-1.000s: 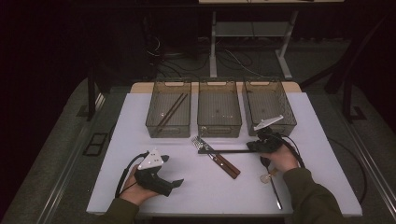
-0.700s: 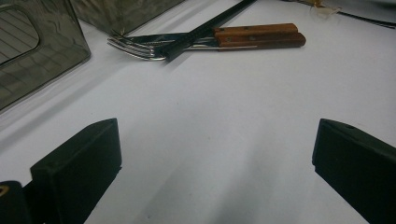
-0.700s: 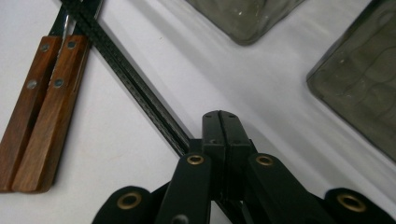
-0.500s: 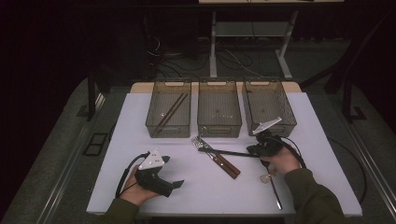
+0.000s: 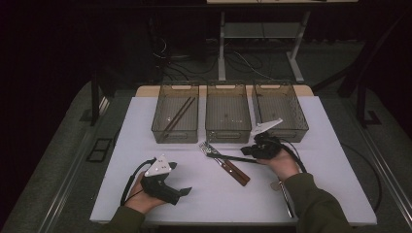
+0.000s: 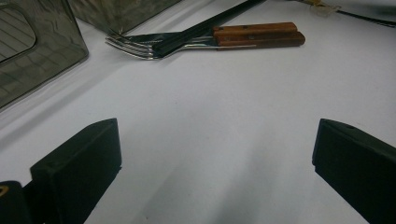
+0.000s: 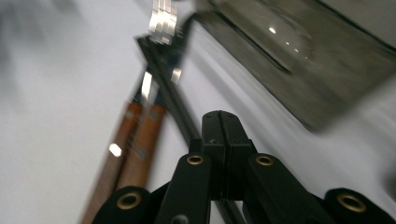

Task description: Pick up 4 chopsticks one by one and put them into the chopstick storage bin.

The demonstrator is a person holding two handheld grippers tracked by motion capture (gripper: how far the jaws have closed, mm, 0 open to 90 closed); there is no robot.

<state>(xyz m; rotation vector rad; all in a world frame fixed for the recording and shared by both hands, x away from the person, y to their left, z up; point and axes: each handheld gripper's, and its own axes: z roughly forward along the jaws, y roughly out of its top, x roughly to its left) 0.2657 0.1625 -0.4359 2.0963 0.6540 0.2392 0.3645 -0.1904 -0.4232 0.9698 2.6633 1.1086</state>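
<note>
Right tongs (image 5: pixel 248 153) are clamped on a dark chopstick (image 5: pixel 226 157), its length running leftward across the two wooden-handled forks (image 5: pixel 228 165) on the bench (image 5: pixel 320 145). Left tongs (image 5: pixel 187 191) gape empty, farther off. The chopstick bin (image 5: pixel 176 116) lies up-left.

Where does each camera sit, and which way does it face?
High view: above the person's side, facing forward and down on the table; forearms, hands show.
Left gripper view: on the left gripper, low, facing the forks; open fingers show.
Right gripper view: on the right gripper, fingers shut on a chopstick.
All share the forks.
</note>
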